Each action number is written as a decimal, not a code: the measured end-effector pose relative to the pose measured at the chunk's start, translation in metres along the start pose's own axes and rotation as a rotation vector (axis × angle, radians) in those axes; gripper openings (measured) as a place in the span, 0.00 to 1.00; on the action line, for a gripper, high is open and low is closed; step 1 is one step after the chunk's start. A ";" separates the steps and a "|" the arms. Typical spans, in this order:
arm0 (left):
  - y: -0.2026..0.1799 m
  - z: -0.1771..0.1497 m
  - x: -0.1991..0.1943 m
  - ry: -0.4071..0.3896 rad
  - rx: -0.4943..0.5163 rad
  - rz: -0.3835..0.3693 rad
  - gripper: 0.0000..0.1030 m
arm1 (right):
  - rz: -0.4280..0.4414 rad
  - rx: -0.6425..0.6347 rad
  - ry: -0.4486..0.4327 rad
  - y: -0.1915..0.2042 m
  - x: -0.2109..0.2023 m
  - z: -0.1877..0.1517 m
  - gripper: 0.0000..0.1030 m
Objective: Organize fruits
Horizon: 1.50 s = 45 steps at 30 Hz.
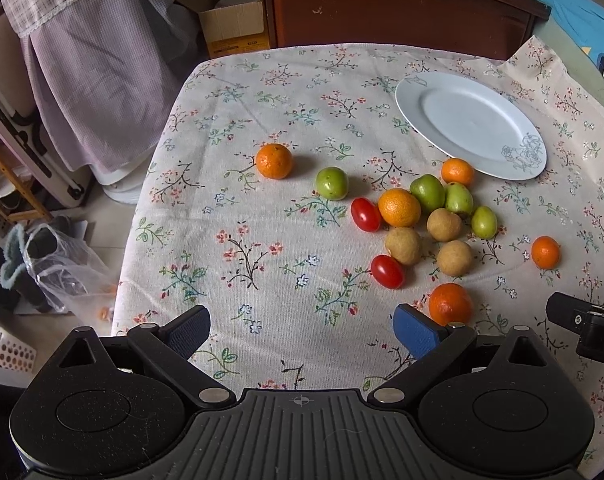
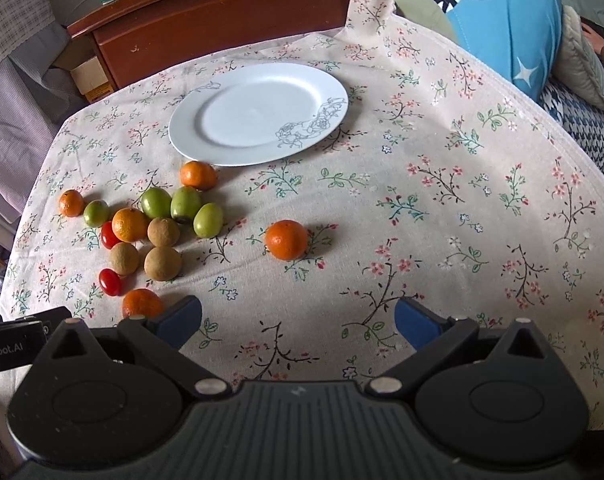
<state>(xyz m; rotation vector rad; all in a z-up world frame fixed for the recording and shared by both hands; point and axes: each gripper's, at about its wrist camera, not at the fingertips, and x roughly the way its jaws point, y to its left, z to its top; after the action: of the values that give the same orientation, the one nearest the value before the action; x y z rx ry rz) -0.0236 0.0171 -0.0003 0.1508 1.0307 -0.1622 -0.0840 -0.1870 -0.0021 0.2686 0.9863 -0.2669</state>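
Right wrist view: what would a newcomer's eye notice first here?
First comes the white plate, with nothing on it, at the far side of the floral tablecloth. Next is the cluster of small fruits to its near left, orange, green, brown and red. One orange sits alone, ahead of the open right tongs.

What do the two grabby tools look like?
Both look alike: the left tool and right tool have black plastic bodies with a ribbed middle, two round black discs, silver rivets, and blue textured pads on the fingers. Part of the left tool shows white lettering in the right view.
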 end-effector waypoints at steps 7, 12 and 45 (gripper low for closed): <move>-0.001 0.000 0.002 -0.001 0.001 0.011 0.96 | -0.022 -0.078 -0.021 0.020 -0.001 -0.001 0.99; -0.001 0.001 0.001 -0.003 -0.002 0.008 0.96 | -0.037 -0.127 -0.048 0.032 -0.003 -0.001 0.99; -0.005 0.000 -0.004 -0.032 0.008 0.027 0.96 | -0.047 -0.163 -0.091 0.038 -0.005 -0.002 0.99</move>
<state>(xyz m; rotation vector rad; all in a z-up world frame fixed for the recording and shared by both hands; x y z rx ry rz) -0.0262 0.0124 0.0029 0.1686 0.9963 -0.1442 -0.0755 -0.1499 0.0051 0.0843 0.9193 -0.2380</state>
